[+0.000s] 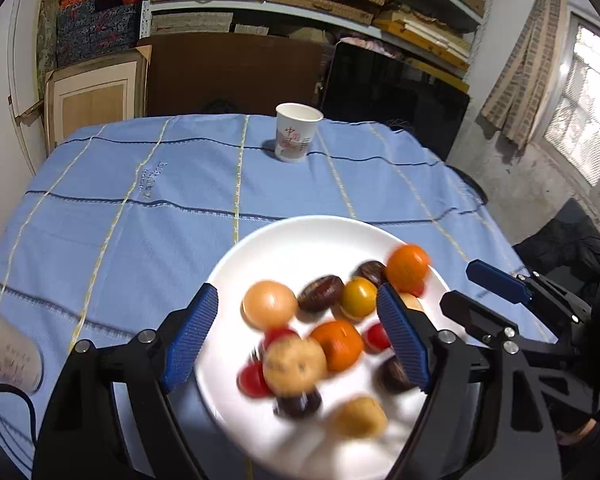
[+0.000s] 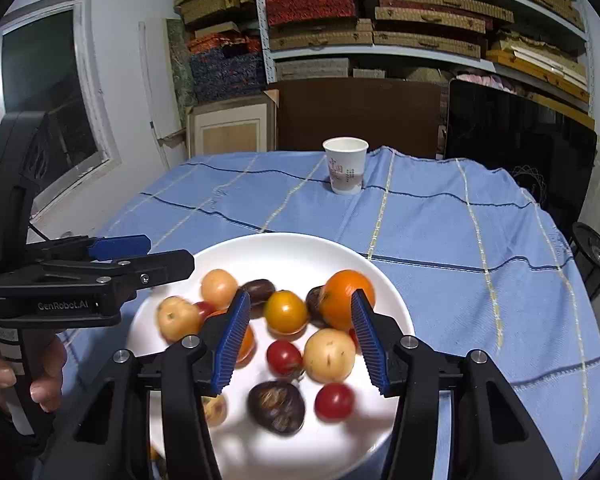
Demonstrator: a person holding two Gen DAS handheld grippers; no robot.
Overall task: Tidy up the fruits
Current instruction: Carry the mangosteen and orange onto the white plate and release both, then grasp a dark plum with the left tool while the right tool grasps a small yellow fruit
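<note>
round white ceramic plate (image 2: pixel 384 292) heaped with small mixed fruits (image 2: pixel 286 310) on blue-clothed desk (image 2: pixel 460 240). left gripper (image 1: pixel 298 338) and right gripper (image 2: pixel 298 342) both agape above, empty. sorting barely begun; next, close on one fruit.

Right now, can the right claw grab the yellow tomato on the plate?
Probably yes. The right claw hangs open over the white plate, and the yellow tomato sits just ahead between its fingers with nothing on top, though dark chestnuts crowd close beside it.

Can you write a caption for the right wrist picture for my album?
Open right gripper hovers over a white plate of small fruits and chestnuts, paper cup standing behind on the blue tablecloth.
</note>
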